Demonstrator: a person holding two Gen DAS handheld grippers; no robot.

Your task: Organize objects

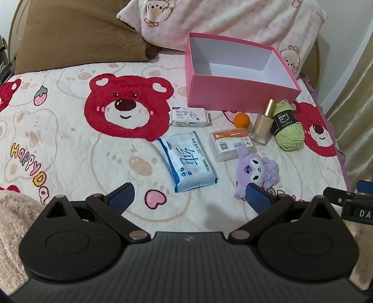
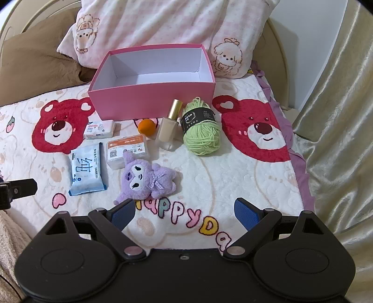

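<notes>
An empty pink box stands open on the bed. In front of it lie a small white tissue pack, a blue wipes pack, a clear plastic case with an orange label, an orange ball, a gold-capped bottle, green yarn and a purple plush. My left gripper is open and empty, near the wipes and plush. My right gripper is open and empty, just in front of the plush.
The bed has a bear-print blanket. A brown pillow and a pink-print pillow lie behind the box. A shiny curtain hangs at the bed's right edge. A beige fleece lies at the near left.
</notes>
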